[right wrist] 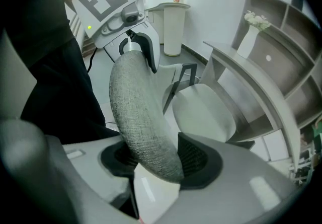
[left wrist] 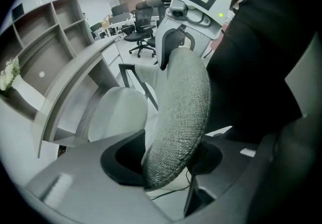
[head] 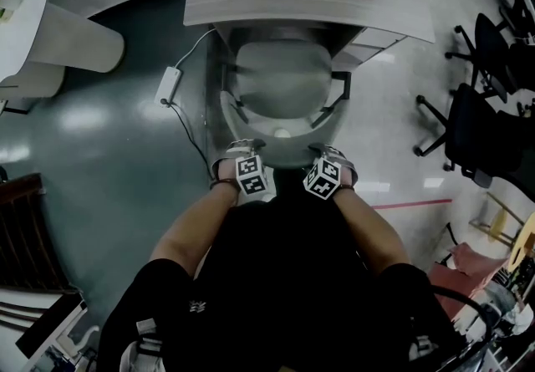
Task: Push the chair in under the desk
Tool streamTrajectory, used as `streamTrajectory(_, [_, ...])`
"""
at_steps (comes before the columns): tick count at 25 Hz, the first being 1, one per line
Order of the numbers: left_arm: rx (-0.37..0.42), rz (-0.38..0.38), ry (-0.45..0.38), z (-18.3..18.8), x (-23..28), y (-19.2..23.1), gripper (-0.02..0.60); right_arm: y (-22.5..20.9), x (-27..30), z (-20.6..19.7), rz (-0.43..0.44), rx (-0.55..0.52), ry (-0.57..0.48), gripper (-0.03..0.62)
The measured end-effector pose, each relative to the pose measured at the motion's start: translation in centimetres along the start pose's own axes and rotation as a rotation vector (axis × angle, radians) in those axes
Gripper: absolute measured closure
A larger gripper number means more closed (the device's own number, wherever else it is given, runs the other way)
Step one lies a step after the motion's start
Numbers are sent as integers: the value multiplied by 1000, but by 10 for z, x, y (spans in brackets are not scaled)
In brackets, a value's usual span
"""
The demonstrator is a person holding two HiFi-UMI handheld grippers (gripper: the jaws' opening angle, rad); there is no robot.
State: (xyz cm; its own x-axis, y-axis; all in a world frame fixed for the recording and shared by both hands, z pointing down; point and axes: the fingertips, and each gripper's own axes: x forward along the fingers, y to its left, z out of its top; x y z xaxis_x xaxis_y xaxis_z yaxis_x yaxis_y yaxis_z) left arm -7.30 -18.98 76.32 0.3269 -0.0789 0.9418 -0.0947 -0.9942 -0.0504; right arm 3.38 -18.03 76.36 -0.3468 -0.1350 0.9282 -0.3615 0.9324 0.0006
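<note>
Snagging looks the likeliest trouble: the chair (head: pixel 280 82) has its seat front at the desk's (head: pixel 251 2) front edge, with left gripper (head: pixel 242 149) and right gripper (head: pixel 323 150) both clamped on the backrest (left wrist: pixel 181 117) top. Uneven pushing could swing an armrest (head: pixel 339 86) into the desk.

The chair backrest (left wrist: pixel 181 117) is showing rough grey woven cloth. The counter (head: pixel 251 2), upper centre, is looking like matt grained wood. The floor (head: pixel 100 128) is gleaming glossy.

The person wears a black short-sleeved top (head: pixel 284 278). The pale grey left gripper (head: pixel 242 147) and right gripper (head: pixel 328 151) each carry a black-and-white marker cube (head: pixel 253 175).
</note>
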Motion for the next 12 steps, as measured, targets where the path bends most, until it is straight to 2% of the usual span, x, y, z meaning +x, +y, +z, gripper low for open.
streamTrajectory(12, [-20, 6, 15, 17, 7, 68, 367, -69, 2, 14, 12, -13, -13, 386])
